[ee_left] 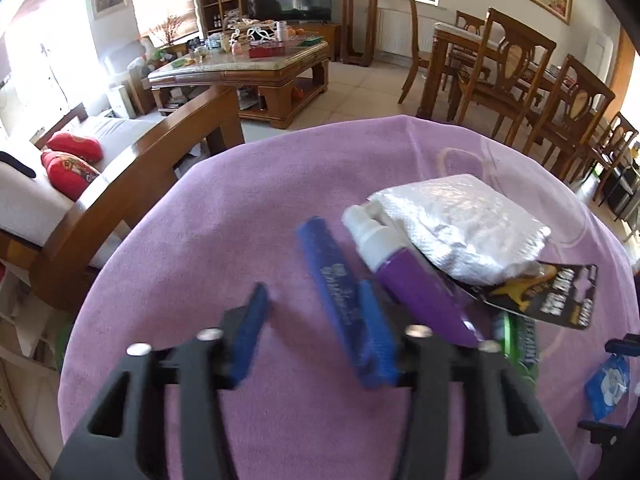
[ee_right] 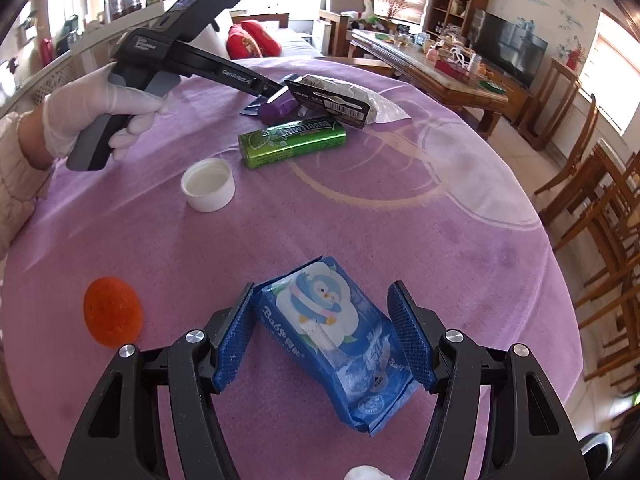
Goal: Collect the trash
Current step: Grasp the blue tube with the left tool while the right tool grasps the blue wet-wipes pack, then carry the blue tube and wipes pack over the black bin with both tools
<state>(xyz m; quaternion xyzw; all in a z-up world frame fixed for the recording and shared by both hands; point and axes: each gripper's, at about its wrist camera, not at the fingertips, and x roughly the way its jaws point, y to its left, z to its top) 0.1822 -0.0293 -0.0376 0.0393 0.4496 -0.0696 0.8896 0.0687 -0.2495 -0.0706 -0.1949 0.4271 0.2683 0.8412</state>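
On the purple tablecloth (ee_left: pixel 240 208), a blue wrapper (ee_left: pixel 332 276) lies between the fingers of my left gripper (ee_left: pixel 314 300), close against the right pad. The left pad stands clear of it, so the jaws are open. Beside it lie a purple bottle (ee_left: pixel 420 292) with a white top, a white crumpled bag (ee_left: pixel 460 224), a black card pack (ee_left: pixel 556 300) and a green gum pack (ee_right: pixel 292 142). My right gripper (ee_right: pixel 324 292) is shut on a blue tissue pack (ee_right: pixel 332 332), which lies slanted on the cloth with a pad touching each side. A gloved hand (ee_right: pixel 100 112) holds the left gripper (ee_right: pixel 276 94).
A white cap (ee_right: pixel 208 190) and an orange fruit (ee_right: pixel 112 312) sit on the cloth to the left of the right gripper. A wooden sofa (ee_left: pixel 132 184) stands beyond the table's left edge, dining chairs (ee_left: pixel 560 92) to the right, and a coffee table (ee_left: pixel 248 68) further back.
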